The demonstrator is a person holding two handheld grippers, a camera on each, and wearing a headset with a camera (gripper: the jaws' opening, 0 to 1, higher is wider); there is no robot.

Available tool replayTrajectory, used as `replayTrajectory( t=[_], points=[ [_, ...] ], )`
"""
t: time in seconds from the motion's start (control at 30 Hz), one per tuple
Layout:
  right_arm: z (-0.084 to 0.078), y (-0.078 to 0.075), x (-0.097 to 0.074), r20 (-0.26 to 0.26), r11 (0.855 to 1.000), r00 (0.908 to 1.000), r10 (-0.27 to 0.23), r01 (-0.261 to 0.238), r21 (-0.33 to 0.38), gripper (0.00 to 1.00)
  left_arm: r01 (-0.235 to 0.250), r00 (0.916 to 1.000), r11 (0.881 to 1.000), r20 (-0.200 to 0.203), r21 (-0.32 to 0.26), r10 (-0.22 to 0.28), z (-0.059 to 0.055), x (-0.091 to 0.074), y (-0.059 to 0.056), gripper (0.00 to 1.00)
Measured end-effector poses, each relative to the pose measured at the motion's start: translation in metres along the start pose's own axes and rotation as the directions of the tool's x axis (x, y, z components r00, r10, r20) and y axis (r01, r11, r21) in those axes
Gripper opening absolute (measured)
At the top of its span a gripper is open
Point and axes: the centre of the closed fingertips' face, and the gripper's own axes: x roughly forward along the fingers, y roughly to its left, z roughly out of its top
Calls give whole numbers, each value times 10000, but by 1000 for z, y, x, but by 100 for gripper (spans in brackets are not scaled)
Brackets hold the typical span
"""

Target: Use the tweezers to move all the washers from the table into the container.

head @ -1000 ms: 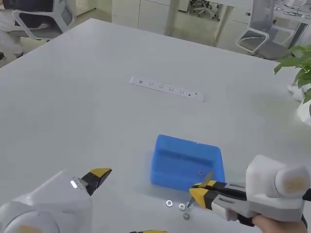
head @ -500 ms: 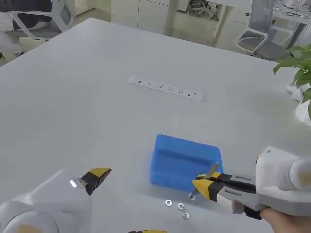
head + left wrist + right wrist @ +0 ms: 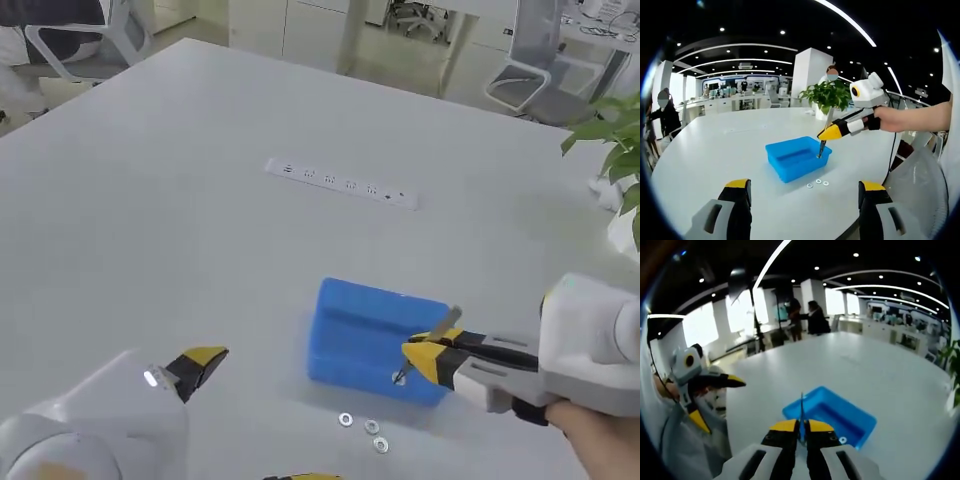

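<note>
- Pinching the tweezers (image 3: pixel 449 321) in the right gripper (image 3: pixel 413 360), jaws pressed close on the shaft; prongs squeezed nearly together, with a grey speck at the tip too small to name.
- Hanging tip-down over the near wall of the blue container (image 3: pixel 350 325); touching or not, cannot tell.
- Three washers (image 3: pixel 371 427) clustered on the white table (image 3: pixel 200 230) just before the container, apart from the tweezers.
- Left gripper (image 3: pixel 804 186) well apart, jaws spread wide, empty.
- Farther back, a power strip (image 3: pixel 340 183) flat on the table.
- From the right gripper view, a pale ring (image 3: pixel 842 440) by the container's near rim.
</note>
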Motion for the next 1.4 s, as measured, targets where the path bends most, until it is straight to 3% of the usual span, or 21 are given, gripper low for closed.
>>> replayTrajectory(
  t=[0.43, 1.4],
  points=[
    [9, -23, 8, 66, 9993, 9996, -279, 278, 240, 3, 9, 10000, 10000, -53, -12, -10, -1, 0, 0, 90],
    [-14, -60, 45, -651, 9942, 9969, -452, 512, 948, 3, 137, 9996, 9999, -261, -12, -137, -6, 2, -1, 89]
  ],
)
